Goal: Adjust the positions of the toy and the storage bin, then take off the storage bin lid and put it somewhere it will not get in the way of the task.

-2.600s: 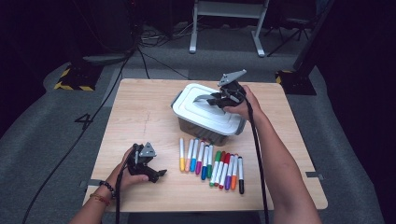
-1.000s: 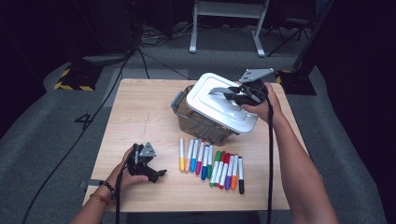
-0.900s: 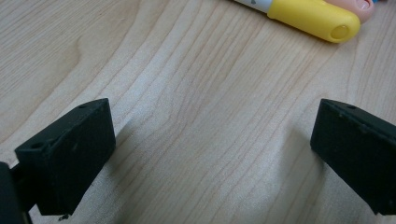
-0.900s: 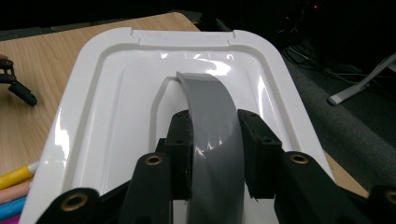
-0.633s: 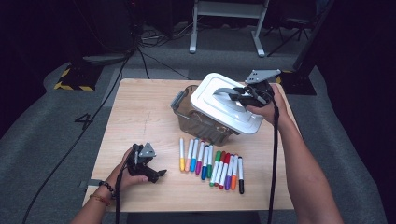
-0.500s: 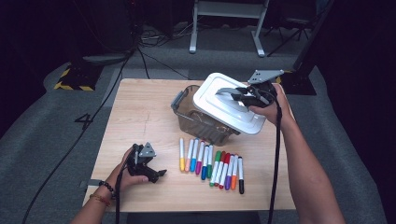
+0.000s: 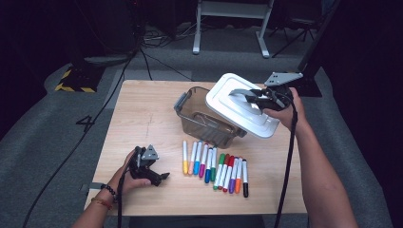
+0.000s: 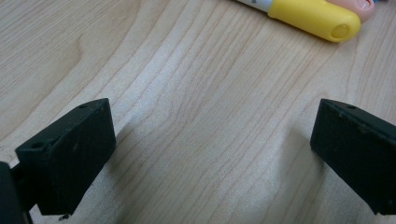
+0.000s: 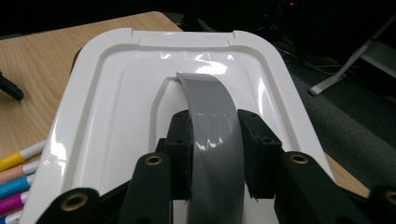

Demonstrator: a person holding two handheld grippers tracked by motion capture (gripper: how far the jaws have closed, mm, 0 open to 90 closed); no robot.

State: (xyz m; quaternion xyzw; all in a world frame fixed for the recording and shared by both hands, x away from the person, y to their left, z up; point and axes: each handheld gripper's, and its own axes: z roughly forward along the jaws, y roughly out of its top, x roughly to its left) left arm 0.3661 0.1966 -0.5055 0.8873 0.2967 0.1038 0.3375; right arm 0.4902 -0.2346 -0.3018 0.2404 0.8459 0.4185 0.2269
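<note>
My right gripper [image 7: 253, 98] is shut on the grey arched handle [image 9: 205, 98] of a white lid [image 7: 242, 118]. It holds the lid tilted in the air above the right end of a translucent grey box [image 7: 209, 134], which stands without it. In the right gripper view the pads [image 9: 180, 154] press on both sides of the handle, with the lid [image 9: 116, 102] spread beyond. A row of several coloured markers [image 7: 214, 166] lies in front of the box. My left gripper [image 7: 159, 176] rests on the table at the front left, jaws wide apart [image 8: 205, 158] over bare wood, near a yellow marker cap [image 8: 313, 18].
The wooden table [image 7: 142, 114] has bare surface left of the box. Marker ends [image 9: 18, 182] show at the lower left of the right gripper view. Behind the table, cables and a metal stand [image 7: 228, 23] sit on the dark floor.
The lid has come up off the box, tilted, and moved to the right with my right gripper on its handle. The left gripper has stayed where it was.
</note>
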